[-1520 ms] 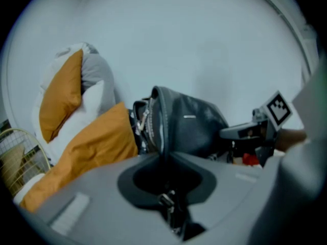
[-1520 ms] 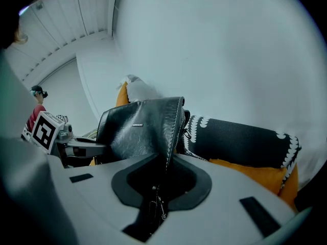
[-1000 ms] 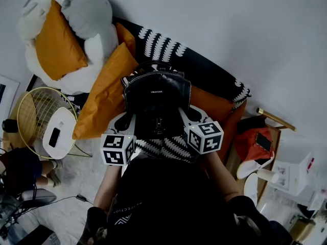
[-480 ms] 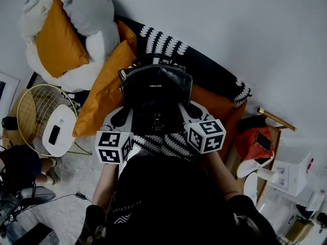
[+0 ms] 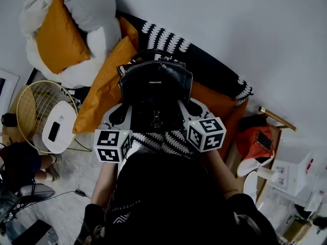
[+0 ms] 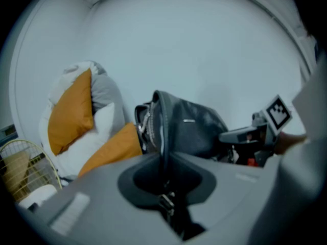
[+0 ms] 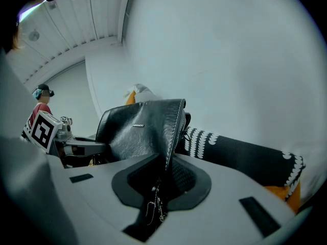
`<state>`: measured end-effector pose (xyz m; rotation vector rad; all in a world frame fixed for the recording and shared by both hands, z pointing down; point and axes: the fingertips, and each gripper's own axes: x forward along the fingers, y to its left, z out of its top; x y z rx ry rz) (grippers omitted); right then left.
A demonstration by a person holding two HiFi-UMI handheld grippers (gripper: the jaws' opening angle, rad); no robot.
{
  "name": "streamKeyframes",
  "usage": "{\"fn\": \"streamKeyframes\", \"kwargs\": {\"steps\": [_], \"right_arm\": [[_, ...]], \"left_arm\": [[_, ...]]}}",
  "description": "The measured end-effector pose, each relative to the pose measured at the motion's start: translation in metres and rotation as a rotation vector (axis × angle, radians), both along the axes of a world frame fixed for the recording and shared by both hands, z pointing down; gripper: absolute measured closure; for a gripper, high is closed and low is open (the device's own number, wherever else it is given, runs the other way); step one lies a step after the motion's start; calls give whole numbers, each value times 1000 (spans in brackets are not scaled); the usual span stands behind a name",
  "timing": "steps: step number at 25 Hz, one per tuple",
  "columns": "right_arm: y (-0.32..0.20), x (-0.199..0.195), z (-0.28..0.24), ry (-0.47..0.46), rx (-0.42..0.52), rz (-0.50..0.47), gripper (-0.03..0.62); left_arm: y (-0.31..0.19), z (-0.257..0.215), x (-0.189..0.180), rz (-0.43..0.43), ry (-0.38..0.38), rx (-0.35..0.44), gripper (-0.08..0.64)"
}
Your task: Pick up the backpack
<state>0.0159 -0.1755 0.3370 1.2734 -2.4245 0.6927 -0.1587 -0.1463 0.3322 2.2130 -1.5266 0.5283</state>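
Both tongs are closed on the same thing. The left gripper pinches the left side edge of the black leather backpack, and the right gripper pinches its right side edge. In the left gripper view the jaws stand almost together. The stitched side seam of the backpack runs down into the narrow gap between them, and a small metal buckle sits lower in that gap. The right gripper view shows the same: the jaws press on the thin edge of the backpack, and a small metal clip hangs between them. The backpack stands upright between the two grippers, with a small logo plate on its front panel. I cannot tell whether its bottom touches anything. To the left of the left gripper lies a large orange cushion, and beyond it sits a white and grey plush pillow. Behind the backpack, past the tip of the right gripper, stretches a black blanket with a white pattern. Far to the left of the left gripper stands a round golden wire basket.
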Motion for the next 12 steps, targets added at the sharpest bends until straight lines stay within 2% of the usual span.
{"fn": "streamKeyframes", "kwargs": {"steps": [12], "right_arm": [[-2,3,2,2,-10,-2,557]], "left_arm": [[-2,2,4,7,4,-5,514]]}}
